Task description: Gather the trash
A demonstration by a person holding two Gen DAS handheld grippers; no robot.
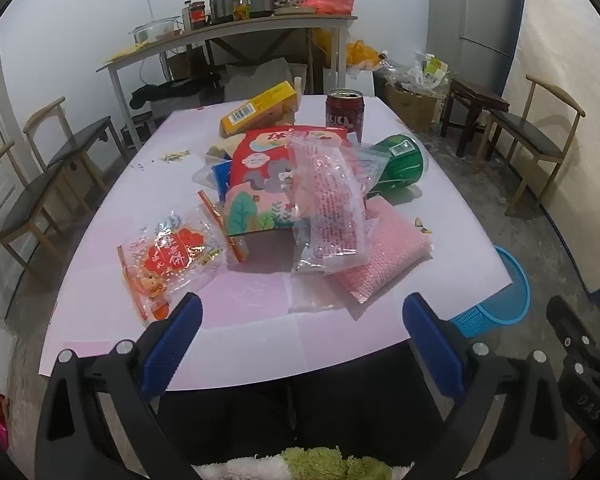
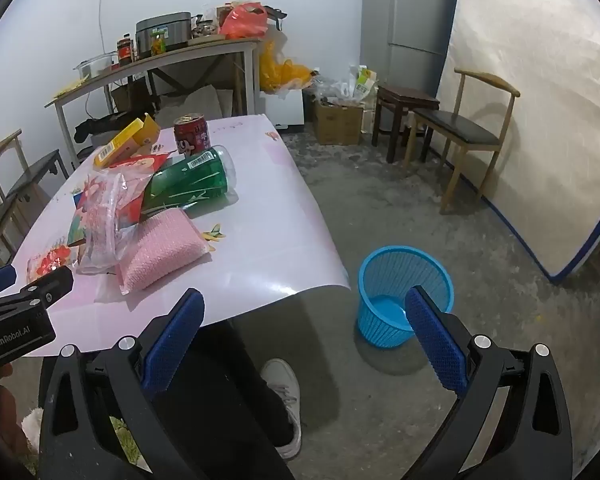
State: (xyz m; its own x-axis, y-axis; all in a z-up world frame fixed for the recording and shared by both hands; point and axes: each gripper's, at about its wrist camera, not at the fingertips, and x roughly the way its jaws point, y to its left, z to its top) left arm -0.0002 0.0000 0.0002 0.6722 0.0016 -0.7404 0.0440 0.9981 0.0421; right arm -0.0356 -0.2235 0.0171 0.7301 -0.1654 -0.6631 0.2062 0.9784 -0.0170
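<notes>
A pale table point(image 1: 260, 312) carries a heap of trash: a red can point(image 1: 345, 114), a yellow box point(image 1: 260, 108), a green bottle point(image 1: 404, 166) on its side, a snack bag point(image 1: 260, 184), wrappers point(image 1: 172, 264) and a pink pad point(image 1: 384, 260). The left gripper point(image 1: 302, 334) hangs over the near edge, jaws spread wide, holding nothing.

From the right wrist, the right gripper point(image 2: 304, 328) is likewise released and bare, off the table's corner, above the floor beside a blue basket point(image 2: 384, 272).

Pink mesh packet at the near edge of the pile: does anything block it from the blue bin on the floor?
Nothing visible does. The pink mesh packet lies on the pile's bin side, though a clear printed bag overlaps its left edge. Bare table runs to the edge, and the blue bin stands open below it.
</notes>
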